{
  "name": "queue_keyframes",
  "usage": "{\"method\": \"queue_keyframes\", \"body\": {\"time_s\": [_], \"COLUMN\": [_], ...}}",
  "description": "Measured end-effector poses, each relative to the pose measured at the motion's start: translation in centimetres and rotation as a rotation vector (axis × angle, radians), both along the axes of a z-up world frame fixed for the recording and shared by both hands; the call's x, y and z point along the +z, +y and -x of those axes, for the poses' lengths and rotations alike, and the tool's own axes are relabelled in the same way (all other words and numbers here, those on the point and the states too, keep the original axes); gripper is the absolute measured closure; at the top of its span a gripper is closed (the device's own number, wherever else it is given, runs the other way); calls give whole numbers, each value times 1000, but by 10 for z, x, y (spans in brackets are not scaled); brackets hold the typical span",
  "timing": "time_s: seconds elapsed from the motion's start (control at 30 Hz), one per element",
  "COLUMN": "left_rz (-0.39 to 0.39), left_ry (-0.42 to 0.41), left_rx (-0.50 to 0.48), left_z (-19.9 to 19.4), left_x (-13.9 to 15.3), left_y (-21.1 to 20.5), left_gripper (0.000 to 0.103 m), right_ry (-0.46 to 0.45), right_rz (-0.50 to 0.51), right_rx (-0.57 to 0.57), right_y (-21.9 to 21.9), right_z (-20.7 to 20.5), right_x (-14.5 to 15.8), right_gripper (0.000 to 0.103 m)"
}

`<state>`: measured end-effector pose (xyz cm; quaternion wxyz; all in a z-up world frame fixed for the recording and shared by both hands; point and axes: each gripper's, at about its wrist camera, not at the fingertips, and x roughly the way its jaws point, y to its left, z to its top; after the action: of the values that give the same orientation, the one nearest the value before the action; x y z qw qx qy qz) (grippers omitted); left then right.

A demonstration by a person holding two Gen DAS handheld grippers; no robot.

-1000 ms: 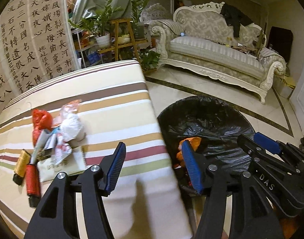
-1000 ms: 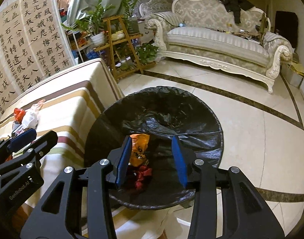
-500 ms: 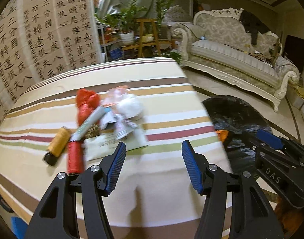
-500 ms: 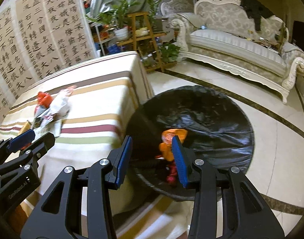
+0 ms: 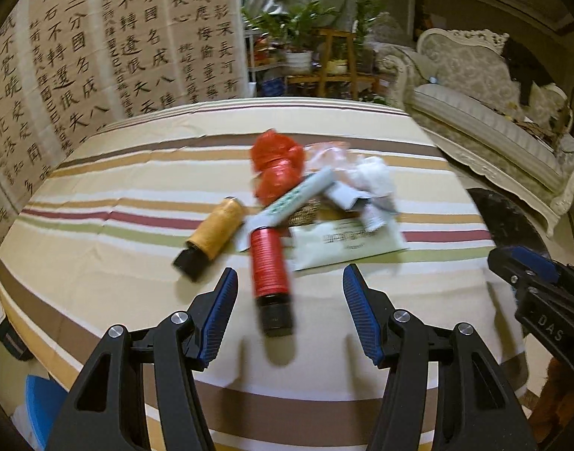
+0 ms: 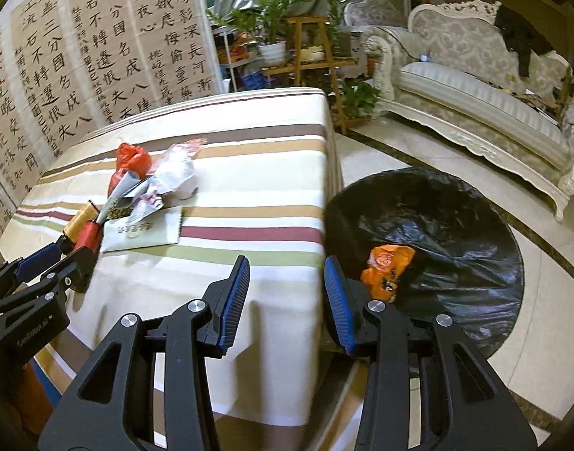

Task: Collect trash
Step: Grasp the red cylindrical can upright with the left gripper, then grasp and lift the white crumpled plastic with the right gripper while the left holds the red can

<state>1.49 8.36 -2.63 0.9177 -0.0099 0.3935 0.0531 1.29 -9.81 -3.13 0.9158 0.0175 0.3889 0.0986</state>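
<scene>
A heap of trash lies on the striped tablecloth (image 5: pixel 117 188): a red thread spool (image 5: pixel 268 268), a yellow spool (image 5: pixel 215 231), a crumpled red bag (image 5: pixel 277 163), white wrappers (image 5: pixel 373 176) and a pale flat packet (image 5: pixel 347 242). My left gripper (image 5: pixel 288 295) is open, its blue pads either side of the red spool's near end without touching it. My right gripper (image 6: pixel 285 289) is open and empty over the table's right edge, beside the black-lined trash bin (image 6: pixel 448 225), which holds orange trash (image 6: pixel 386 267). The same heap (image 6: pixel 144 188) shows at the left in the right wrist view.
A calligraphy screen (image 5: pixel 99 56) stands behind the table. Potted plants on a wooden stand (image 6: pixel 305 41) and an ornate sofa (image 6: pixel 474 86) sit beyond on the tiled floor (image 6: pixel 542 357). The left gripper's body (image 6: pixel 27 293) fills the lower left of the right wrist view.
Both grippers swung left from over the bin toward the table. The left one now faces the trash heap, with the red spool between its fingers; the right one has left the bin opening.
</scene>
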Motion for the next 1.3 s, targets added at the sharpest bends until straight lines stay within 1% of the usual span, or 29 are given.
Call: {"method": "queue_keyframes", "body": {"time_s": [0.2,0.3,0.37,0.5,0.57,0.8,1.03,1.3], "left_rz": [37,43,53,59,53,69,80,75], "left_ry": [29,40,52,69,68,63,43,-2], "left_rx": [19,19,15,3,-1,-14,-13,34], "left_z": [-5,-9,-11,-14,-14,-11,-4,-5], "left_x": [-7,-10,-13,-17,-19,-18,-7,11], "left_y": [15,18,20,20,20,24,32,58], "left_gripper": [48,52,59,68,76,77,77,77], "right_ry": [8,12,14,16,17,14,-7,-36], "right_rz": [10,15,17,21,23,30,26,6], "right_rx": [24,31,34,44,48,63,82,120], "right_y": [12,16,18,23,25,33,43,65], "right_z": [-1,-2,-3,-5,-6,-9,-18,-42], "right_x": [-1,-2,-2,-2,-3,-1,10,27], "right_gripper": [62,63,62,62,62,62,62,62]}}
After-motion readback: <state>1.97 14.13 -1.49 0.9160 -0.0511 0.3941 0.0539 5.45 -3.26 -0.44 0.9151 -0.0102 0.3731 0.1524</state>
